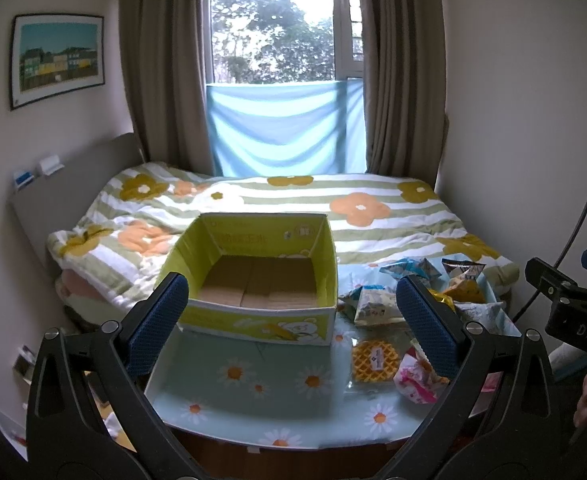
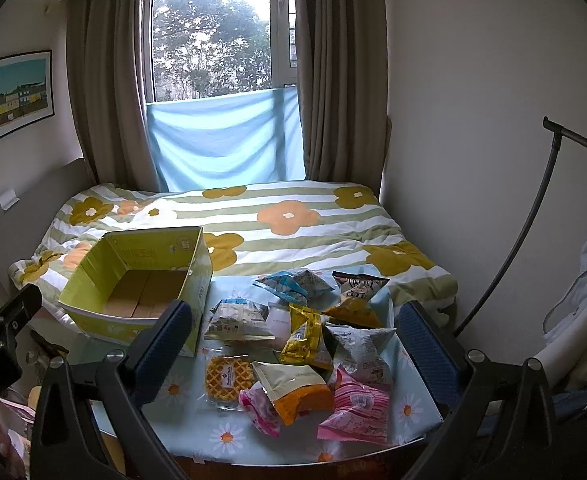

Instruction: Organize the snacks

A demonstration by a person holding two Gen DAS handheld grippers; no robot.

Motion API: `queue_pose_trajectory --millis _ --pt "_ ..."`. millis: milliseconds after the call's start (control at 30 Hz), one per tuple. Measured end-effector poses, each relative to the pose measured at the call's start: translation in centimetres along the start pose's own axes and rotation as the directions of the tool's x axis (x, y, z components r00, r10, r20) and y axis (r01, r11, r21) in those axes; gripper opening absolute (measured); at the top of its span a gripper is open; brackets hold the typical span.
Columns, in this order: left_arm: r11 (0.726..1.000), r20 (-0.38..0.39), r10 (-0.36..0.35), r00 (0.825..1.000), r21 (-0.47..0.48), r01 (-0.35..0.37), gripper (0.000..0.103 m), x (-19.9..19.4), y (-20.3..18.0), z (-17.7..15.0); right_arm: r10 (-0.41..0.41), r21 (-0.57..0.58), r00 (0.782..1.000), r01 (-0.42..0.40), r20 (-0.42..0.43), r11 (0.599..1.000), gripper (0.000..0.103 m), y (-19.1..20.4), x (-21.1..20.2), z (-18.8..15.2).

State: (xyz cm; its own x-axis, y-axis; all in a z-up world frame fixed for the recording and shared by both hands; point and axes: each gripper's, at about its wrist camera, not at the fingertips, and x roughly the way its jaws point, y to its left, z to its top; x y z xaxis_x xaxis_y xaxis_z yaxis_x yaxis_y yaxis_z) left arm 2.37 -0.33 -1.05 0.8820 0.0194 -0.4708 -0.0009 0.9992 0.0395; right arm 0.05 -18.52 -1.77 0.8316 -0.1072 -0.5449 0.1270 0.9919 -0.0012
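Observation:
An empty yellow-green cardboard box (image 1: 253, 322) stands open on the daisy-print table (image 1: 253, 404). My left gripper (image 1: 291, 284) hovers in front of it, open and holding nothing. To the box's right lies a heap of snack packets: a round waffle (image 2: 229, 376), a white packet (image 2: 237, 320), a yellow packet (image 2: 307, 336), a blue packet (image 2: 293, 282), a dark chip bag (image 2: 359, 284), an orange-and-white bag (image 2: 297, 388) and pink packets (image 2: 357, 412). Above the heap, my right gripper (image 2: 293, 310) is open and holds nothing. The waffle (image 1: 374, 361) also shows in the left wrist view.
A bed with a flowered, striped quilt (image 2: 285, 216) lies right behind the table, under a curtained window (image 2: 213, 40). A curved black pole (image 2: 521, 232) and hanging cloth stand at the right. The table's near edge (image 2: 293, 458) is rounded. A headboard (image 1: 61, 196) runs along the left.

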Motion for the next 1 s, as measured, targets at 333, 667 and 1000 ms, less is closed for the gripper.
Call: queue_pose_trajectory --millis 333,667,1000 --pt "0.996 -0.106 -0.083 0.991 0.022 0.085 0.103 3.3 -3.5 -1.6 -0.005 0.031 0.997 0.008 -0.082 0.999 0.103 -3.3 1.6 -2.0" --pt "0.977 -0.340 -0.174 0.924 0.056 0.205 0.103 9.4 -10.8 -6.8 0.074 0.076 0.950 -0.053 -0.303 0.996 0.103 -9.1 6.9 -7.4" --pt "0.897 -0.489 -0.262 0.832 0.195 0.397 0.103 16.1 -17.1 -8.0 0.153 0.202 0.845 -0.055 -0.512 0.978 0.103 -12.5 12.3 -11.9"
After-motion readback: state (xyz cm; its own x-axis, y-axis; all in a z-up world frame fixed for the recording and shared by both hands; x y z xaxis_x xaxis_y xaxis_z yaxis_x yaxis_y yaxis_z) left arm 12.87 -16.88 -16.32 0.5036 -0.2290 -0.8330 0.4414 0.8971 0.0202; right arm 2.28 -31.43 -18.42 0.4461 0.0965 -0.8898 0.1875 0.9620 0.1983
